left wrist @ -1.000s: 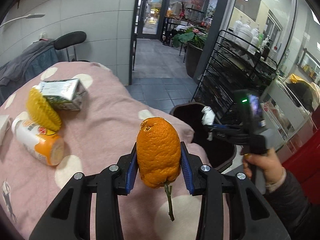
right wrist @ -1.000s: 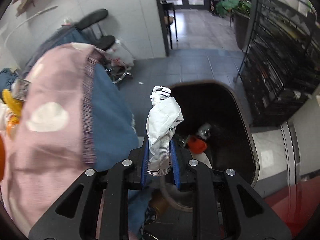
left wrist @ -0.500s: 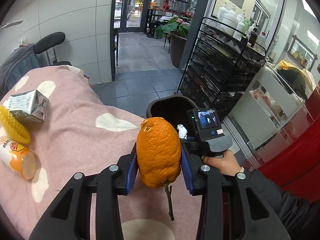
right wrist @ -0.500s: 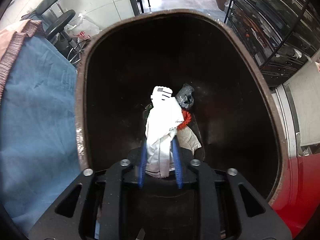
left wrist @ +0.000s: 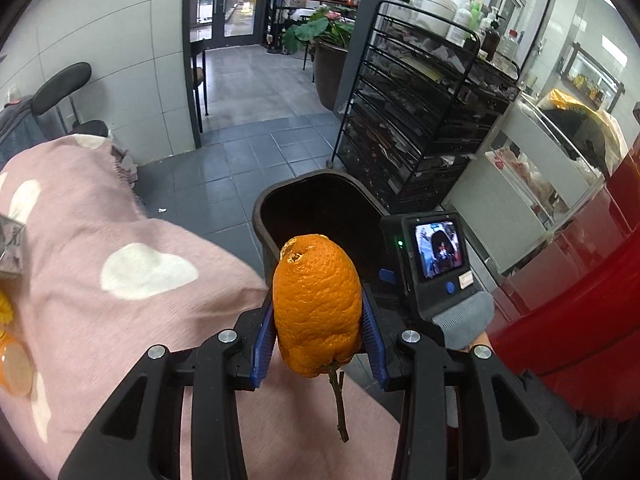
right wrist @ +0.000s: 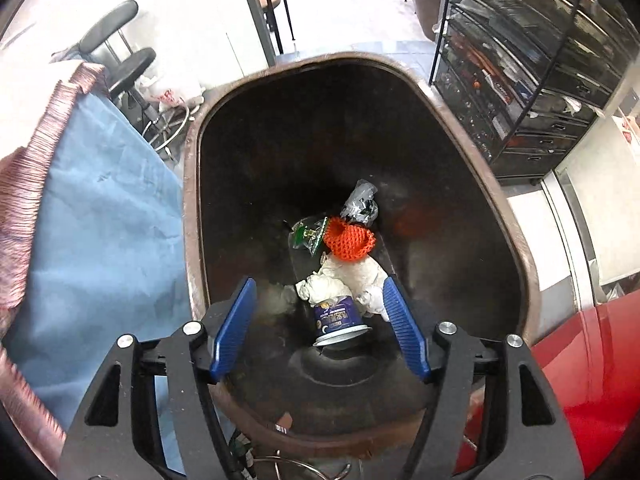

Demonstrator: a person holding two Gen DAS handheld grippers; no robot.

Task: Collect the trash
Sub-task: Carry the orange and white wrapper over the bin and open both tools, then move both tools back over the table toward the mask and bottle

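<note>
My left gripper (left wrist: pixel 318 326) is shut on an orange peel (left wrist: pixel 318 304) with a stem, held above the pink spotted cloth (left wrist: pixel 120 280) near the dark trash bin (left wrist: pixel 320 208). My right gripper (right wrist: pixel 320 322) is open and empty, directly above the brown bin (right wrist: pixel 192 200). Inside the bin lie white crumpled wrappers (right wrist: pixel 344 280), an orange net (right wrist: pixel 348 240), a blue cup (right wrist: pixel 338 318) and a clear bag (right wrist: pixel 360 202). The right gripper's handle and screen (left wrist: pixel 438 256) show in the left wrist view beside the bin.
A black wire rack (left wrist: pixel 420 120) stands behind the bin. A red surface (left wrist: pixel 580 320) is at the right. A blue sheet (right wrist: pixel 100 220) hangs under the pink cloth, left of the bin. An orange bottle (left wrist: pixel 14 364) lies at the cloth's left edge.
My right gripper opened and let go of the white wrapper, which now lies in the bin. My left gripper moved closer to the bin with the orange peel.
</note>
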